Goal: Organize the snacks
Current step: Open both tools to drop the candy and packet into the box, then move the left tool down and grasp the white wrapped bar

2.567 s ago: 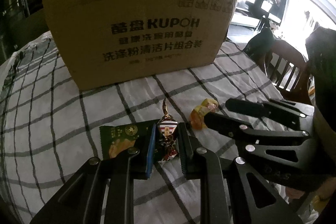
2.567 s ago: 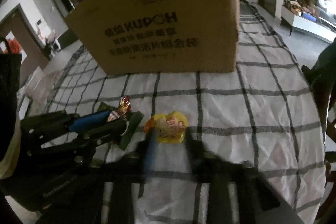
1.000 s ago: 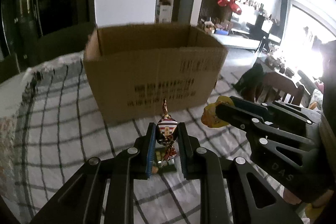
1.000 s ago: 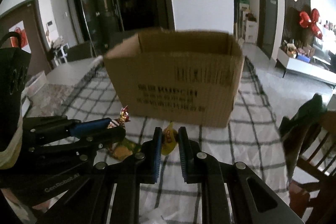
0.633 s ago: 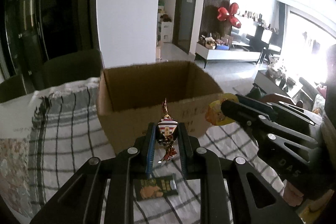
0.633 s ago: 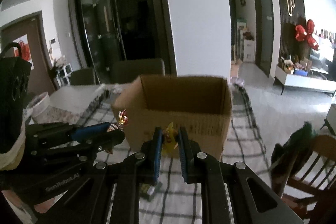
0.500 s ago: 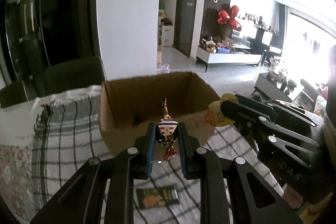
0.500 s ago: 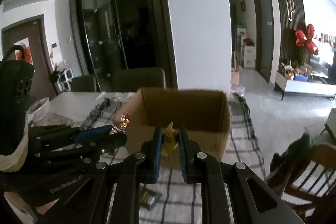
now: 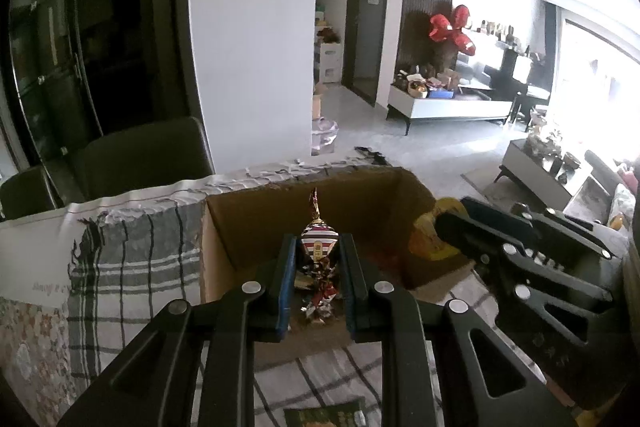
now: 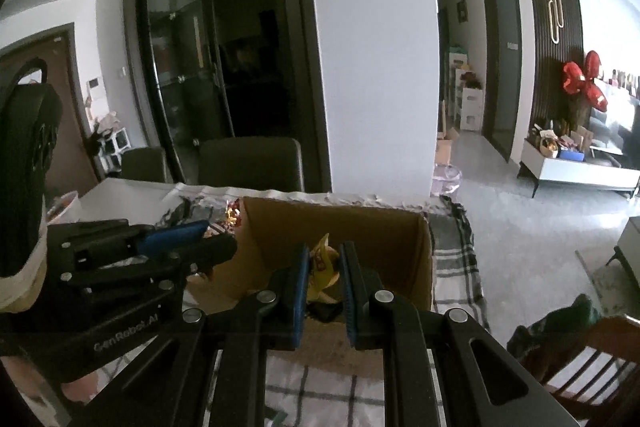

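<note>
Striped candy [image 9: 317,255] sits between the opening left claw [image 9: 316,281]; right claw [image 10: 323,281] pinches yellow candy [image 10: 322,269].

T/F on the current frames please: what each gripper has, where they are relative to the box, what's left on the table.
1. The left gripper has a striped twist-wrapped candy between its fingers. True; its jaws are opening.
2. The right gripper is empty. False: it is shut on a yellow candy.
3. Both grippers are over the open cardboard box. True.
4. The box's top flaps are closed. False: its top is open and the inside shows.
5. A green snack packet lies on the checked tablecloth outside the box. True.
</note>
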Demonstrator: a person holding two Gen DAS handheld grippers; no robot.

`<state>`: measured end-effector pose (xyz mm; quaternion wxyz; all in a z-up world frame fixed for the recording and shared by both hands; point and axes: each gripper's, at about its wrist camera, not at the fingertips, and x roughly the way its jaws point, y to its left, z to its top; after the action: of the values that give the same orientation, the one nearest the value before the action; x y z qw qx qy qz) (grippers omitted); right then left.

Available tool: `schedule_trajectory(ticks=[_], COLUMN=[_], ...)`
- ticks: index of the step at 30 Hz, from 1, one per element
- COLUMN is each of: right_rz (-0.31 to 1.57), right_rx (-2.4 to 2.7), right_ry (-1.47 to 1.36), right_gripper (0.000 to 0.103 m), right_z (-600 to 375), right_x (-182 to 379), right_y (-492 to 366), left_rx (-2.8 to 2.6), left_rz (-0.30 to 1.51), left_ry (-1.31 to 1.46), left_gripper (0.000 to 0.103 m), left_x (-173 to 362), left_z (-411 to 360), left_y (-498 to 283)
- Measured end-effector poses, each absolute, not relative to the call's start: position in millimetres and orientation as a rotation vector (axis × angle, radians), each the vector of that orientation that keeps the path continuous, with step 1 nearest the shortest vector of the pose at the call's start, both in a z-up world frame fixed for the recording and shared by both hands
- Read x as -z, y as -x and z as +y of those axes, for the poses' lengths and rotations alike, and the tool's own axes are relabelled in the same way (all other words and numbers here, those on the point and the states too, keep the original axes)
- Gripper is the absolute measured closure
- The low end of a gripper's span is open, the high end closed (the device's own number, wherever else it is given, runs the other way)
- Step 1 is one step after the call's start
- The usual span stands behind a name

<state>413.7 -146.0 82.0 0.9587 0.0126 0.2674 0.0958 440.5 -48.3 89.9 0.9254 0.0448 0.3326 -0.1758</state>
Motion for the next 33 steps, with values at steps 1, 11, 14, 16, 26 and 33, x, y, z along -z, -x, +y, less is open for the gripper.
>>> schedule_trajectory(ticks=[1, 11, 14, 16, 26, 33], right_rz=[0.55, 0.571, 0.576, 0.578, 0.631, 0.699], right_rx=[-0.193, -0.119, -0.117, -0.111, -0.126, -0.127], right_ry=[-0.025, -0.016, -0.023, -0.029, -0.071, -0.071], right_gripper=[0.086, 0.07, 0.07, 0.07, 0.07, 0.07], right_z=[-145, -154, -156, -156, -160, -160], right_x=[-81, -69, -64, -62, -36, -8], right_y=[-418, -402, -384, -371, -302, -264], left_rx=[0.36, 0.329, 0.336, 0.342, 0.399, 0.442], left_rz=[0.685, 0.657, 0.65, 0.654, 0.679, 0.771], left_ry=[-0.091, -0.115, -0.121, -0.13, -0.16, -0.135], left_gripper=[0.056, 0.048, 0.048, 0.048, 0.049, 0.052], left_x=[-88, -76, -73, -70, -46, -12], left_z=[-48, -39, -39, -41, -47, -47], left_y=[-443, -410, -388, -370, -297, -259])
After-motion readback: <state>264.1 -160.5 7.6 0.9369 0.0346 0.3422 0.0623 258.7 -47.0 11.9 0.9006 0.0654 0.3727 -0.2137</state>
